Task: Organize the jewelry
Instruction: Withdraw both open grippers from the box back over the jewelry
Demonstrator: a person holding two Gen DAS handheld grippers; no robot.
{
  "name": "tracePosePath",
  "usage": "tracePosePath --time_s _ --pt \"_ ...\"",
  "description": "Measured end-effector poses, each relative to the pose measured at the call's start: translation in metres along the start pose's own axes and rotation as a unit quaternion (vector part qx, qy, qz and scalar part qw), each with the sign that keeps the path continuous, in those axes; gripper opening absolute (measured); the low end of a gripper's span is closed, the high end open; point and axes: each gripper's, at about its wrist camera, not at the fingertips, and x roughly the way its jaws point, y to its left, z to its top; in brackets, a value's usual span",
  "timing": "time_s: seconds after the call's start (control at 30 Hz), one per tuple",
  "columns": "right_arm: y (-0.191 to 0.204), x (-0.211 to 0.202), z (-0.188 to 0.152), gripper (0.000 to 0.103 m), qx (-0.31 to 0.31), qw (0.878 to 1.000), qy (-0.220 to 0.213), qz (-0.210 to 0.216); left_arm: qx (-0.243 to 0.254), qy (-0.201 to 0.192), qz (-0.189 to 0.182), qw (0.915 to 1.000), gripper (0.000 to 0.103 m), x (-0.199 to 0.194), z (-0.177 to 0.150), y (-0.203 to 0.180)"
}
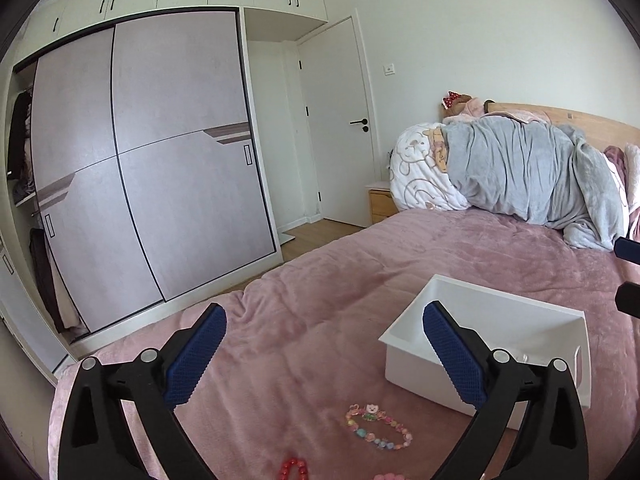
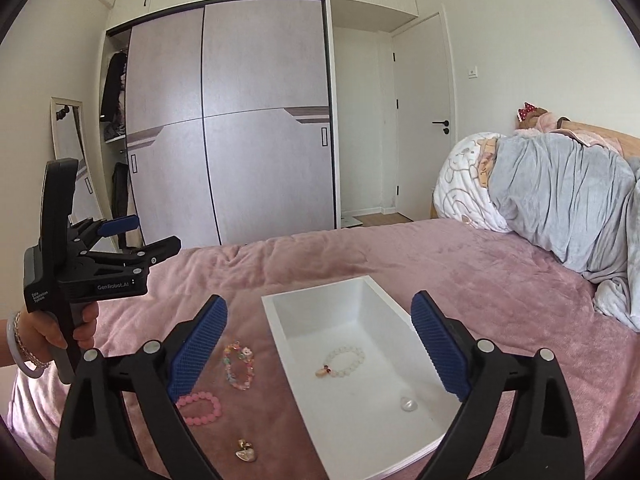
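Bedroom, pink blanket [image 2: 360, 256] over the bed. White box [image 2: 280, 312] sat near its front edge, holding a white bead bracelet [image 2: 344, 361]. Loose pieces lay just left of the box: multicolour bracelet [image 2: 239, 365], pink bracelet [image 2: 200, 408], heart pendant [image 2: 245, 450]. Left gripper [image 1: 324, 338] was nearer them; right gripper [image 2: 319, 334] hung over the box. Both spread, empty. Left unit read "GenRobot.AI".
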Motion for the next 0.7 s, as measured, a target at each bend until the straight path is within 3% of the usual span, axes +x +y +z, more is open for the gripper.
tracePosePath --time_s 0.3,0.57,0.7 --pt "0.031 -0.004 -0.004 0.097 0.004 1.0 0.004 0.021 0.009 0.02 -0.012 0.9997 0.1 -0.029 -0.035 0.041" --pt "0.061 0.004 -0.012 0.097 -0.012 1.0 0.012 0.022 -0.035 0.034 -0.018 0.9986 0.1 -0.037 -0.067 0.08" --pt "0.081 0.019 -0.029 0.092 -0.031 0.998 0.041 0.024 -0.061 0.02 -0.032 0.9974 0.099 -0.041 -0.08 0.096"
